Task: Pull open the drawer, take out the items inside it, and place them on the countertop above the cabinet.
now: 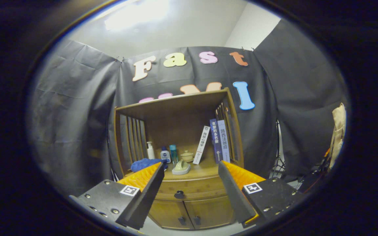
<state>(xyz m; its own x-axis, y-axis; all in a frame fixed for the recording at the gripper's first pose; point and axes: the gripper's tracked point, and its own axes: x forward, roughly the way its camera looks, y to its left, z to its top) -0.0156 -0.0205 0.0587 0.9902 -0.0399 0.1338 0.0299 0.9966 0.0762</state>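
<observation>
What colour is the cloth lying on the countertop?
Blue; the cloth shows best in the gripper view, just beyond the open gripper.

Open gap between the spread fingers, straight ahead to the shut drawer front.

The gripper (191,168) is held wide apart and grips nothing; between its fingers and the drawer (189,188) with its dark knob (179,194) nothing stands in the way. Just above the drawer, the countertop (205,171) is partly taken: a blue cloth (144,164) beyond the left finger, a pale dish (181,167) at the middle, bottles (162,153) and a small pot (187,156) further back, leaning books (216,140) towards the right finger. Slatted side walls (133,134) and a top board (176,103) close the shelf in. Bare wood shows at the front, right of the dish.
</observation>
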